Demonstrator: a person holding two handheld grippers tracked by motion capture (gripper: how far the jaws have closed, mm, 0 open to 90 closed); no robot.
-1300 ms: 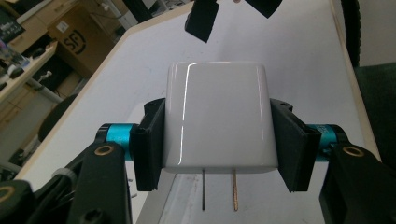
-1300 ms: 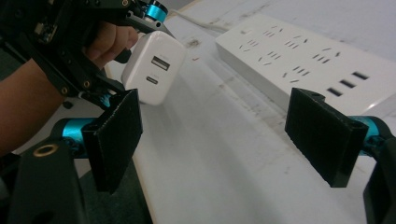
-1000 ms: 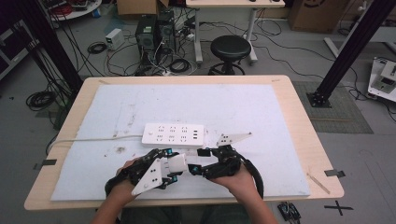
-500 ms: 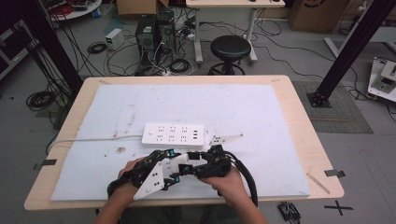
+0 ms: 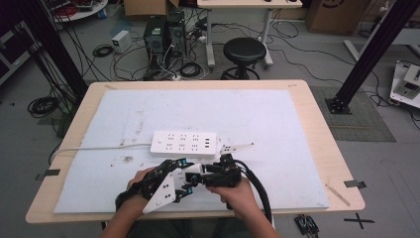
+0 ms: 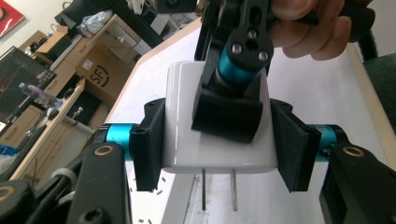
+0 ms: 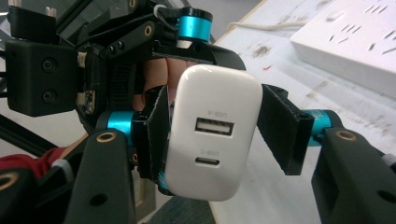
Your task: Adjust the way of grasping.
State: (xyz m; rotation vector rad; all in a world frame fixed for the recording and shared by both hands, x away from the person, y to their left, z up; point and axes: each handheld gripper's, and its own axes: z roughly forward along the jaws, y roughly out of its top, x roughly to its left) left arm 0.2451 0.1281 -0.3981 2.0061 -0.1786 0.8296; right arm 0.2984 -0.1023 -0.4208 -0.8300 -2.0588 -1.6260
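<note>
Both grippers are meeting over the table's near edge, the left gripper (image 6: 217, 140) clamping the white charger (image 6: 217, 126), while the right gripper (image 7: 212, 135), jaws closing on it, seems to be taking it for the power strip (image 5: 184, 143).

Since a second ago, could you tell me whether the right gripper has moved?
Yes. The right gripper has shifted left along the power strip, closing up to the left gripper.
</note>
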